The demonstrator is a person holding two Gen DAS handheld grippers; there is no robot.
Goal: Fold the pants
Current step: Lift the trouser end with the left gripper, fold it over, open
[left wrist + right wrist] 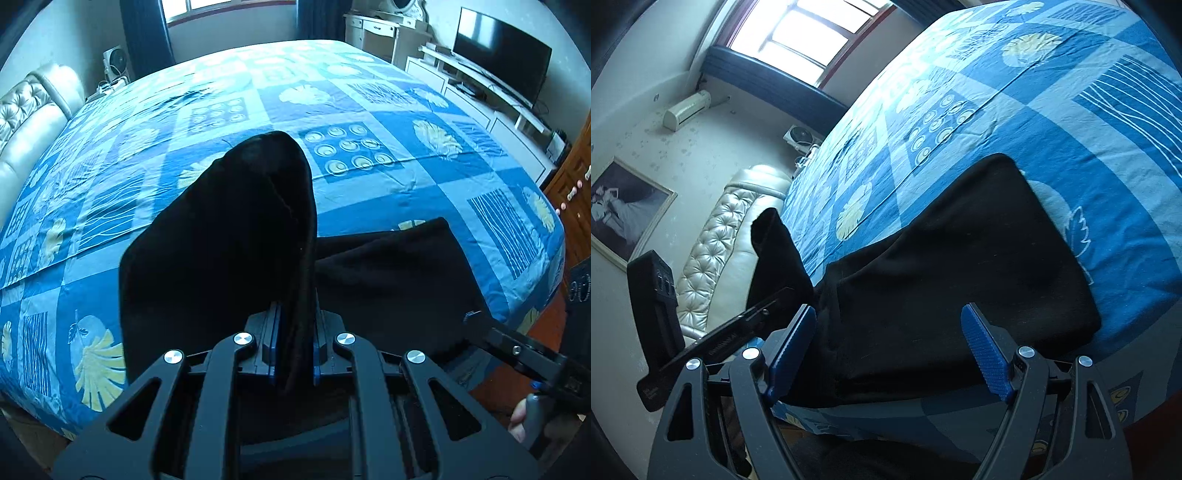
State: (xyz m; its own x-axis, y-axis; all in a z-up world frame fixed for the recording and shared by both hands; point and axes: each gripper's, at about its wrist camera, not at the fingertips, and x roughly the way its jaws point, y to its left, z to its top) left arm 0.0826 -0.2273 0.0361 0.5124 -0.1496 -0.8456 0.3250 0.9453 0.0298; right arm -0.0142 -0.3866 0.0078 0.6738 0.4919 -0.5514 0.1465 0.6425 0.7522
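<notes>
Black pants (399, 277) lie near the front edge of a bed with a blue patchwork sheet (369, 92). My left gripper (295, 332) is shut on one end of the pants, and that fabric stands up as a dark flap (240, 229) above the sheet. In the right wrist view the flat part of the pants (960, 258) spreads out ahead of my right gripper (890, 350). Its blue pads (986, 358) stand wide apart and open, either side of the cloth's near edge without pressing on it. The left gripper (768, 306) with its raised flap (775, 251) shows at the left.
A cream tufted headboard (29, 118) lines the bed's left side. A TV (498, 59) on a white cabinet and a wooden door (569, 192) stand to the right. A fan (116, 61) sits under the window. A framed picture (624, 210) hangs on the wall.
</notes>
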